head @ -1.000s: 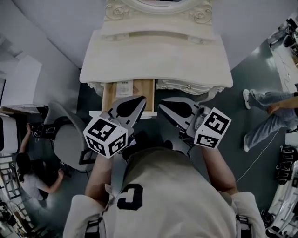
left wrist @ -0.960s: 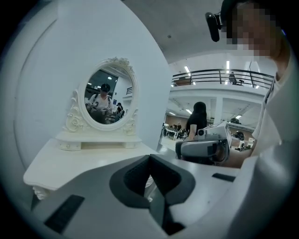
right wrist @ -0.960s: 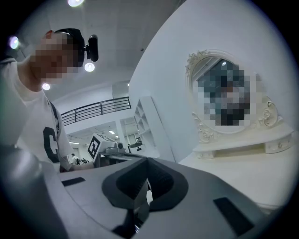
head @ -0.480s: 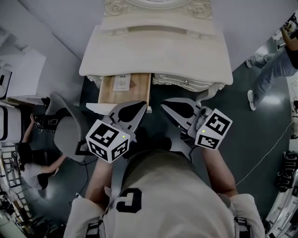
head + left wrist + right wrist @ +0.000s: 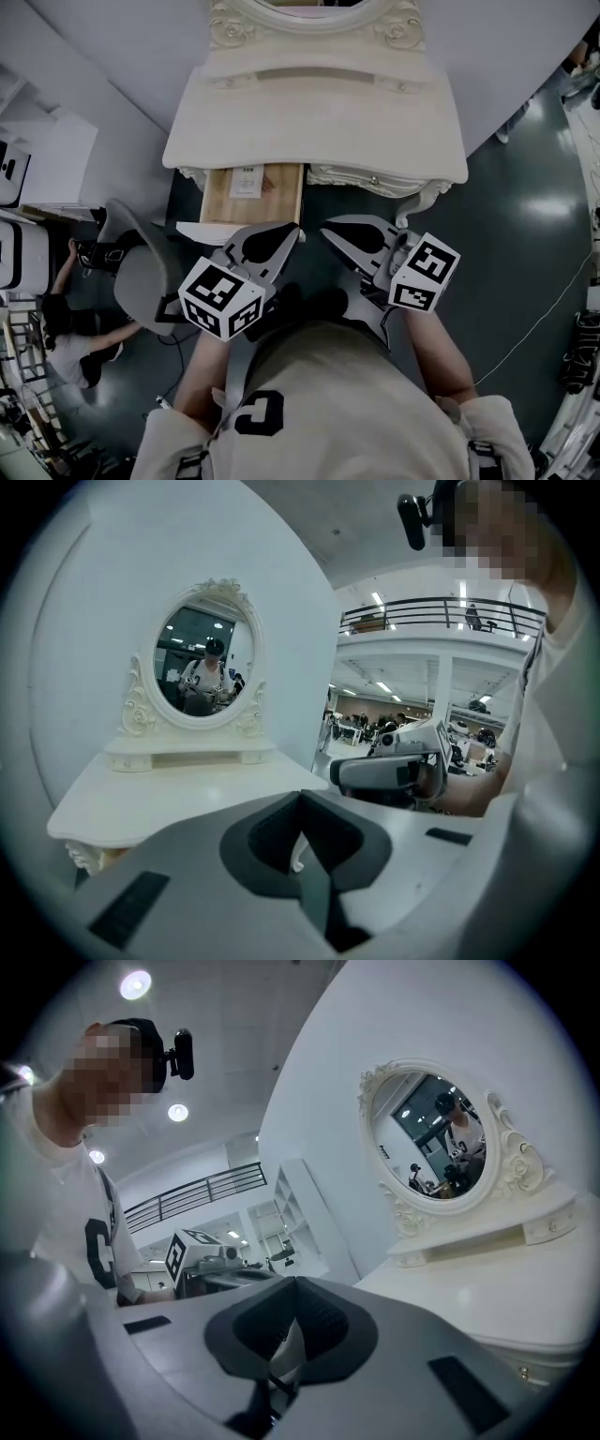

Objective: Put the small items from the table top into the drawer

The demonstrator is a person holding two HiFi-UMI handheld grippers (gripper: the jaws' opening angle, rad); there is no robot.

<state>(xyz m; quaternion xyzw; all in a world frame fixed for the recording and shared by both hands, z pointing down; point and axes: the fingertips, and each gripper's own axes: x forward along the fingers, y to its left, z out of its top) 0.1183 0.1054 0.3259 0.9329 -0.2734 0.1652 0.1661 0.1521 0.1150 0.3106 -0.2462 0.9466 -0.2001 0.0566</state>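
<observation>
The white dressing table (image 5: pixel 319 112) stands ahead of me, and I see no small item on its top. Its left drawer (image 5: pixel 281 192) is pulled out, showing a wooden floor with a small white labelled packet (image 5: pixel 246 181) inside. My left gripper (image 5: pixel 292 229) hovers just in front of the drawer's front edge, shut and holding nothing. My right gripper (image 5: pixel 325 225) is beside it, also shut and holding nothing, before the closed right drawer (image 5: pixel 366 175). In the left gripper view the left gripper (image 5: pixel 300 795) points over the table top (image 5: pixel 178 794). The right gripper (image 5: pixel 294 1283) shows the same from the other side.
An oval mirror (image 5: pixel 202 664) in a carved white frame rises at the table's back. A grey chair (image 5: pixel 141 281) stands left of me, with a person (image 5: pixel 56 342) low on the floor beyond it. A white cabinet (image 5: pixel 52 159) stands at the left.
Both grippers have drawn back from the table towards me, so more of the open drawer shows. A person at the right has walked out of view.
</observation>
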